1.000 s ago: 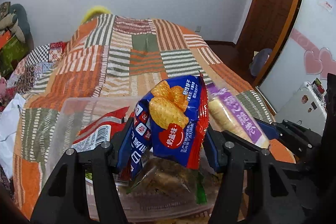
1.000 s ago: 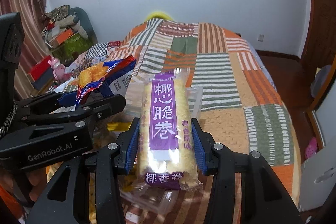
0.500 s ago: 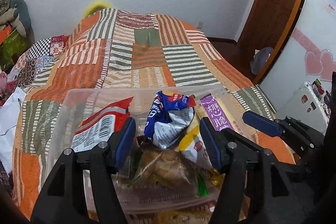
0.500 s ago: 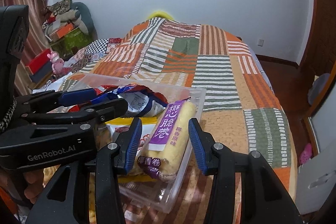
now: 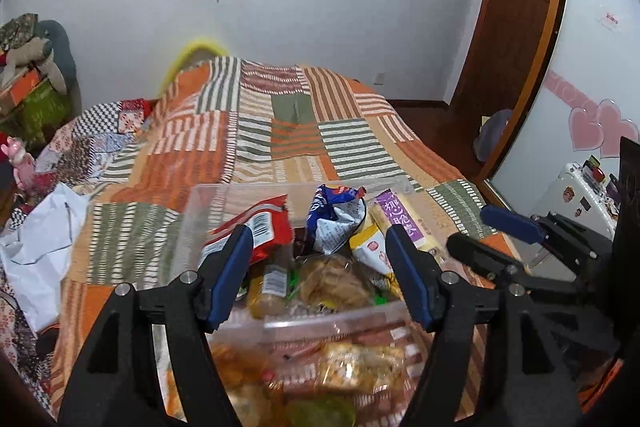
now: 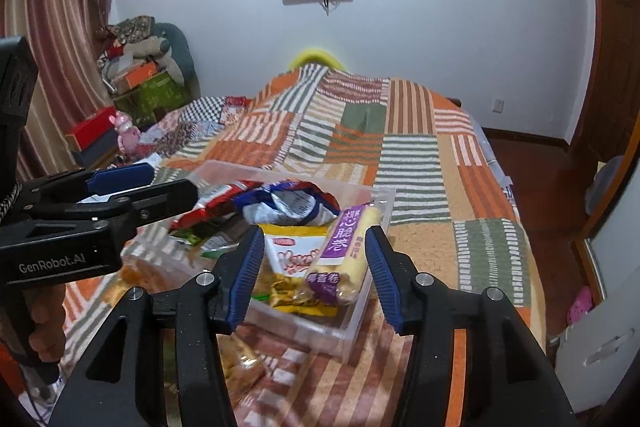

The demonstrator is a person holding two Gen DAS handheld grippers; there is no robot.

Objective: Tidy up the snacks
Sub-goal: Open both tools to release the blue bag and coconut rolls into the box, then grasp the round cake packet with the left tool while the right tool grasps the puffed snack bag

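Note:
A clear plastic bin (image 5: 192, 227) (image 6: 332, 335) sits on the bed, filled with snacks. A crumpled blue chip bag (image 5: 336, 215) (image 6: 288, 203) lies on top in the middle. A purple-labelled roll pack (image 5: 400, 223) (image 6: 348, 247) leans along the bin's right side, beside a yellow-and-white pack (image 6: 292, 251). A red bag (image 5: 264, 223) rests at the left. My left gripper (image 5: 318, 239) hovers above the bin, its jaws opening with nothing held. My right gripper (image 6: 316, 235) hangs above the roll pack, jaws opening and clear of it.
More loose snack packs (image 5: 340, 367) (image 6: 240, 359) lie on the quilt in front of the bin. A white bag (image 5: 36, 247) lies at the bed's left. Boxes and soft toys (image 6: 140, 83) are stacked by the curtain. A wooden door (image 5: 516, 27) stands at the right.
The left gripper let go of the blue chip bag and the right let go of the purple roll pack. Both packs now lie in the bin. Both grippers drew back and up, jaws wider.

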